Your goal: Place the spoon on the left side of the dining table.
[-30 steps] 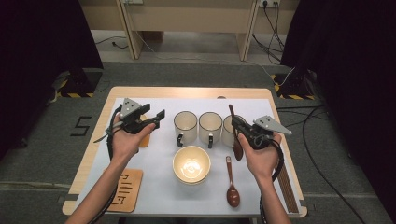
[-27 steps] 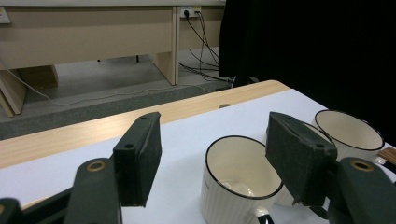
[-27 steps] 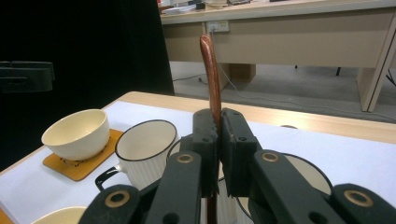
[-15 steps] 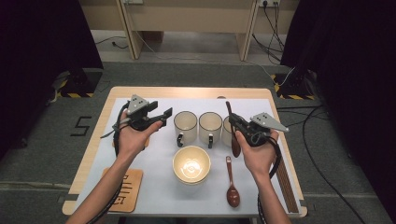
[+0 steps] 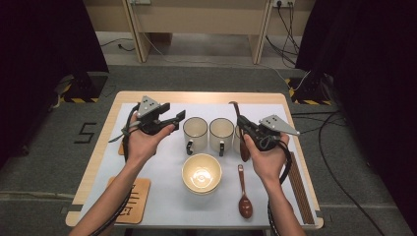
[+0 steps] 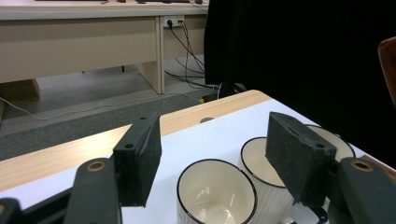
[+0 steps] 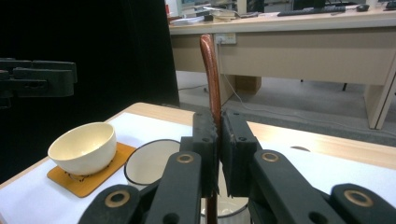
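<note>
While the left gripper (image 5: 173,118) was held above the left part of the white mat (image 5: 162,196), its jaws were kept well apart with nothing between them. Beyond its tips, just to the right in the high view, a row of white mugs (image 5: 195,132) was seen standing on the mat, and in the left gripper view two of those mugs (image 6: 215,193) were framed between and below the open pads. Nearer the person and below that gripper, a wooden coaster (image 5: 132,201) lay at the mat's left edge. A cream bowl (image 5: 201,172) was set near the middle, between the two hands. Just right of the bowl a brown spoon (image 5: 244,196) lay flat. Over the right end of the mug row the right gripper (image 5: 244,129) was held, its jaws clamped together on a long brown wooden spoon (image 7: 211,70), whose handle was seen rising upright above the pads in the right gripper view. Farther right, dark chopsticks (image 5: 297,184) lay along the mat's edge, well apart from that gripper.
</note>
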The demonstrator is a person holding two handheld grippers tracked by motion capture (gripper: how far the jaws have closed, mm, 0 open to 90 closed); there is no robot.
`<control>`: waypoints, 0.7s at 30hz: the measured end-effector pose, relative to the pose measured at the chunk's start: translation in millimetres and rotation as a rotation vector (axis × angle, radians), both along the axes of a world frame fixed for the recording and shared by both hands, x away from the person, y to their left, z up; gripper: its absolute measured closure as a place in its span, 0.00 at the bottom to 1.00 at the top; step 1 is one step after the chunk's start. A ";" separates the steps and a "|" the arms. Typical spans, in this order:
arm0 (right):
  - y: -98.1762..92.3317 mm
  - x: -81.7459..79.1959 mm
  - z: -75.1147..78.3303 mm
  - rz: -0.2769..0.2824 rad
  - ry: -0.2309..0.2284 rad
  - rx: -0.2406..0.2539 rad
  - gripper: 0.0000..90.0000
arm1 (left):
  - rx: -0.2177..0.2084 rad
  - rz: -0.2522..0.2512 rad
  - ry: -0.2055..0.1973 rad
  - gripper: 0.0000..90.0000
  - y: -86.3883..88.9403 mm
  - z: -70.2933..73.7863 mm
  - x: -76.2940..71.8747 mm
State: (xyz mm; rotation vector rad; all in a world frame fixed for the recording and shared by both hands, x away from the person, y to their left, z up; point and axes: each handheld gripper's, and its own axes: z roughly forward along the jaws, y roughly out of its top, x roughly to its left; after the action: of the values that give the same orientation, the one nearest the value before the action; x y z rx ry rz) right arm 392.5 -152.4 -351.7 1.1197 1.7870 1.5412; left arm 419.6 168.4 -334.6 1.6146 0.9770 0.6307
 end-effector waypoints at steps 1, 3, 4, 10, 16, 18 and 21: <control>0.9 0.6 0.4 0.001 -0.002 0.002 0.95 | 0.002 -0.003 -0.002 0.39 -0.7 0.9 0.0; 2.5 1.6 1.0 0.002 -0.011 0.000 0.95 | 0.000 -0.005 -0.005 0.39 -2.3 2.2 0.0; 3.6 1.8 1.5 0.004 -0.005 0.001 0.95 | 0.000 -0.008 -0.006 0.39 -3.3 2.8 0.1; 9.1 4.0 3.1 0.011 -0.016 0.007 0.95 | -0.008 -0.014 -0.010 0.39 -6.7 4.3 -0.2; 12.9 6.6 4.7 0.015 -0.022 0.006 0.95 | -0.009 -0.020 -0.017 0.39 -9.2 7.5 0.3; 14.0 7.7 5.1 0.013 -0.025 0.005 0.95 | -0.008 -0.023 -0.022 0.39 -10.7 9.4 0.7; 16.3 9.2 6.0 0.019 -0.029 0.005 0.95 | -0.010 -0.028 -0.029 0.40 -13.4 12.7 1.6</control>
State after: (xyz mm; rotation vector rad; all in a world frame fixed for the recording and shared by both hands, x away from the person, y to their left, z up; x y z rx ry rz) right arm 401.7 -136.0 -345.7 1.0803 1.7807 1.5654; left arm 421.2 155.0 -321.9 1.6034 0.9331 0.6277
